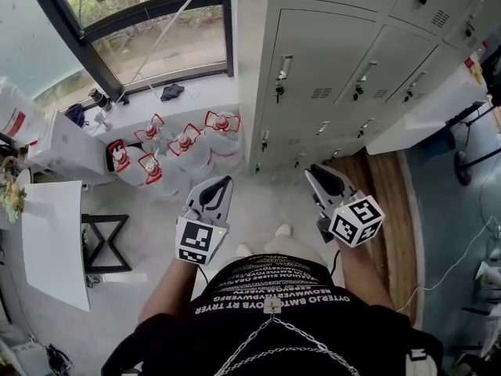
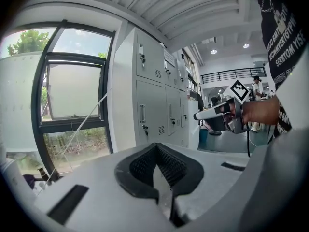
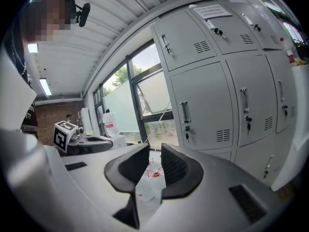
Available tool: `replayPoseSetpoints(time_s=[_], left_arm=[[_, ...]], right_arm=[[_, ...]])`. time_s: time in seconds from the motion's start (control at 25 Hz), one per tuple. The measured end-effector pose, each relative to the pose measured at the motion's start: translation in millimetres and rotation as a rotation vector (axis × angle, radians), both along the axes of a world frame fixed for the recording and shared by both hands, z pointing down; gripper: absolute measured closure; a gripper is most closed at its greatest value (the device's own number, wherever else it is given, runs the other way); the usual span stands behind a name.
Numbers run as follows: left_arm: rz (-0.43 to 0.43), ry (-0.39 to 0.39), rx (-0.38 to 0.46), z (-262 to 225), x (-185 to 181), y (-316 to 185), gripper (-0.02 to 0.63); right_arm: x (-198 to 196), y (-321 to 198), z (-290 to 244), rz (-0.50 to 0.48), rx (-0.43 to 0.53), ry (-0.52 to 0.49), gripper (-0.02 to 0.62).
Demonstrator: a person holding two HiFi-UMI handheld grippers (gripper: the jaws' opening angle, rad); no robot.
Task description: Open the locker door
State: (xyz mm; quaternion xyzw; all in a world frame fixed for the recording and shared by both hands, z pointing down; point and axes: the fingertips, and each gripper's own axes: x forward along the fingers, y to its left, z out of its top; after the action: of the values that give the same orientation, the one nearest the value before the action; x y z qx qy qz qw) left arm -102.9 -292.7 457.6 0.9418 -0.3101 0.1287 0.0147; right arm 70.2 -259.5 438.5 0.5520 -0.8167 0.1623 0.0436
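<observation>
A bank of grey lockers (image 1: pixel 344 61) stands ahead, each door with an upright handle and a key lock. The nearest door (image 1: pixel 313 61) has its handle (image 1: pixel 284 67) at its left edge and is closed. In the right gripper view that door (image 3: pixel 207 110) and handle (image 3: pixel 184 112) lie straight ahead, still some way off. My left gripper (image 1: pixel 221 183) (image 2: pixel 155 146) hangs in the air short of the lockers, pads meeting at the tips, empty. My right gripper (image 1: pixel 317 171) (image 3: pixel 155 151) is level with it, with a narrow gap between the pads and nothing in it.
Several large water bottles with red caps (image 1: pixel 184 143) stand on the floor below the window (image 1: pixel 156 45), left of the lockers. A white table (image 1: pixel 55 241) and a black frame stool (image 1: pixel 106 245) are at the left. A wooden floor strip (image 1: pixel 391 210) runs along the lockers to the right.
</observation>
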Motion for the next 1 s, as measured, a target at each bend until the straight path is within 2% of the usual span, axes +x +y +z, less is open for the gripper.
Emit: replayPoseSetpoints(time_s=[0.16,0.28,0.44,0.72,1.0], left_arm=[[0.002,-0.027,-0.008,9.0,13.0,-23.9,0.607],[-0.041,-0.043,-0.009,9.6,15.7,-50.7,0.606],[-0.105,-0.054,-0.026,9.2,23.7,-85.5,0.607],[-0.136,-0.04,-0.021,7.2,59.2,-132.0,0.607],[-0.223,-0.057,-0.055,15.7,50.9,-152.9,0.606]], right_arm=[[19.7,-31.6,9.7,0.006,-0.009,-0.012,0.522],[31.4,-67.7,13.9,-0.014,-0.008,-0.026,0.522],[37.2,-119.5,8.6,-0.073,0.008,-0.023,0.522],[44.9,-192.7,-1.6,-0.16,0.054,0.018,0.52],[41.2,-243.4,-17.4,-0.22,0.096,0.021,0.494]])
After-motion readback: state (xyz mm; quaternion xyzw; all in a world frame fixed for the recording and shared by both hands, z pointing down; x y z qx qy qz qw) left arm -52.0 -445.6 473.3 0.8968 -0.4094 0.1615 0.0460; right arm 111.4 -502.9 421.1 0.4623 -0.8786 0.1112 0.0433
